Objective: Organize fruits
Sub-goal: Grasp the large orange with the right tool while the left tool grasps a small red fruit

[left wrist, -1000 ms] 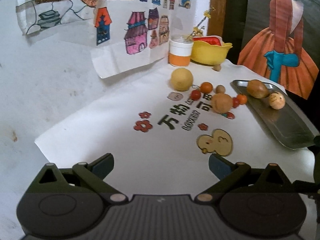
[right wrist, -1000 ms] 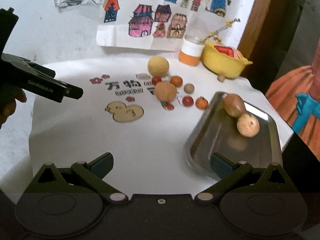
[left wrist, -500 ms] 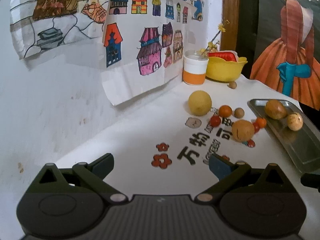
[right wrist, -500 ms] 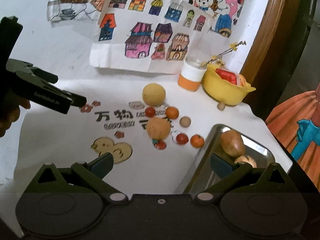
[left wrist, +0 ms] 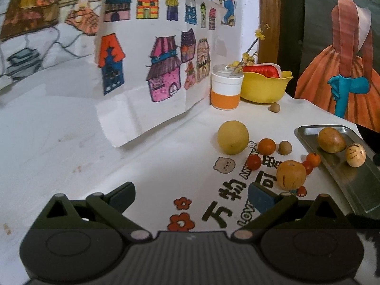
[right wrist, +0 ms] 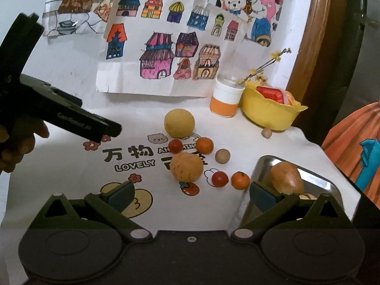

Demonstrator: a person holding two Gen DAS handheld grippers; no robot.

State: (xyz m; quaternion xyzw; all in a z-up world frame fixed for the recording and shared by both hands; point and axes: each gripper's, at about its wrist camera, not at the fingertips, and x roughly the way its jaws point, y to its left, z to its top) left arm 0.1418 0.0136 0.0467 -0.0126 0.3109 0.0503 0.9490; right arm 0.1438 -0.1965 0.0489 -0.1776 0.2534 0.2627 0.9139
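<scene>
Hiding behind fingers (right wrist: 262, 196): pale fruit (right wrist: 307, 196).

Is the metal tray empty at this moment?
No: in the left wrist view the metal tray already holds a brown oval fruit and a smaller pale round fruit.

The tray (right wrist: 330, 185) is shiny, reflective metal. The yellow bowl (right wrist: 270, 112) looks like smooth plastic. A matt printed cloth (right wrist: 71, 190) covers the table; creased paper drawings (right wrist: 166, 54) hang behind.
</scene>
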